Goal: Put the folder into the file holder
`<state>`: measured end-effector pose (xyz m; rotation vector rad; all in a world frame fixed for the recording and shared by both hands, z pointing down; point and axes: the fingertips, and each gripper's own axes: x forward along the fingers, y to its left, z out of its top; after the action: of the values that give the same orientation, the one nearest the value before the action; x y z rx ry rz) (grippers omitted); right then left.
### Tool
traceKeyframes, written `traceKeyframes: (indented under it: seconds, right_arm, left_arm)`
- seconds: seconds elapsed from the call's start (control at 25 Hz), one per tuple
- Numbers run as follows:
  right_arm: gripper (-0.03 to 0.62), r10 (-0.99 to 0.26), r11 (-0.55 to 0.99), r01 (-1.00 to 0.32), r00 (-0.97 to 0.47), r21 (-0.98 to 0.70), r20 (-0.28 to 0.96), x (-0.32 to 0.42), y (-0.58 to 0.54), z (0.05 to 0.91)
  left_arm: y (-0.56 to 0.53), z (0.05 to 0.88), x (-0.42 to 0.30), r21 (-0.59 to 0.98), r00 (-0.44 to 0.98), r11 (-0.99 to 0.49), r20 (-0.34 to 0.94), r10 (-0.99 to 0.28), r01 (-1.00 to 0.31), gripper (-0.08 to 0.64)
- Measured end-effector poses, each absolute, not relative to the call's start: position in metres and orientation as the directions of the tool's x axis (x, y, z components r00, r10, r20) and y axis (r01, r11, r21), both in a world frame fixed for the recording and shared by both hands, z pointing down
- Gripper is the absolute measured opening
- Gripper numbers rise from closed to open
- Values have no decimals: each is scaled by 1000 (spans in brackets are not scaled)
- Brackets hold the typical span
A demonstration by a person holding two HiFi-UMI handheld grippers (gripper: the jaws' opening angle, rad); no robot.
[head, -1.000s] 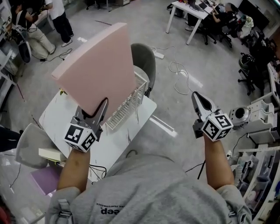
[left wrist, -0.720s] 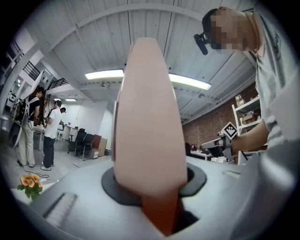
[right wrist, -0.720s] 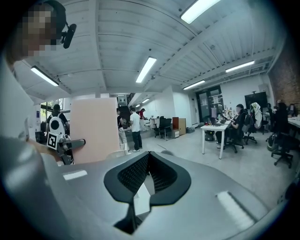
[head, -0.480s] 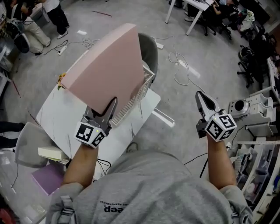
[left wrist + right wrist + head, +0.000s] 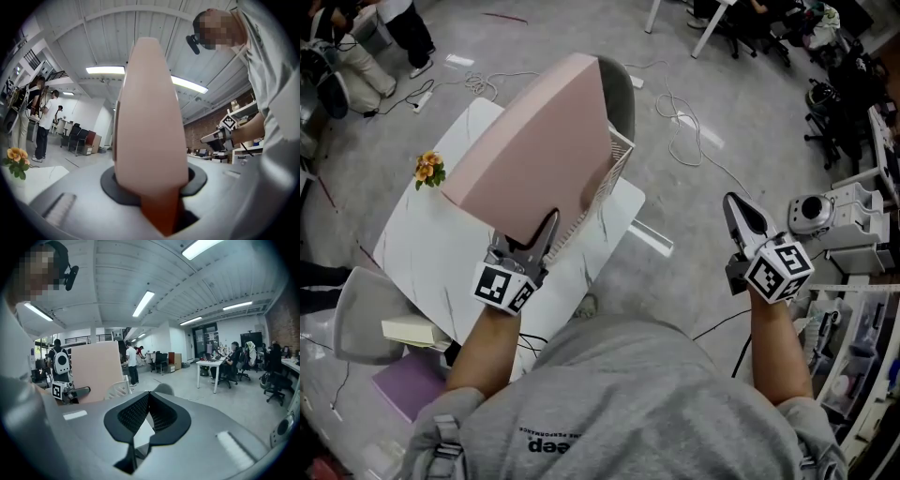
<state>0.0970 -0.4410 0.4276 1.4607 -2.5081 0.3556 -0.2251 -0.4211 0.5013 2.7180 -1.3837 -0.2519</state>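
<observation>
The left gripper pinches the near edge of the large pale pink folder, which is tilted over the white table. Its far edge meets the white wire file holder at the table's far right corner. A good insertion probably means lining the folder up with a slot, then lowering it gently. The right gripper is pressed together and empty.

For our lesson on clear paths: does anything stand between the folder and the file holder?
Nothing visible does. The left gripper grips the folder right over the holder, whose inside the folder itself mostly hides. The flowers stand well off to the side.
</observation>
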Motion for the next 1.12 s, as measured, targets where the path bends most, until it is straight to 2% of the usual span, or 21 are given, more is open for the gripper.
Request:
traceKeyframes:
  seconds: [0.24,0.88,1.12]
  right_arm:
    - [5,-817,470,-876,-477,-105,324,99,-433,436]
    - [5,-814,470,-874,-484,-127,322,99,-431,445]
    - [5,-812,471,-872,-488,-133,321,102,-431,447]
  left_arm:
    - [-422,511,-224,139,588,-600,-120,-800,-788,213]
    - [-424,547,-210,118,601,-602,-46,-798,-790,227]
    - [-421,586,-204,99,617,-609,76,-784,-787,259]
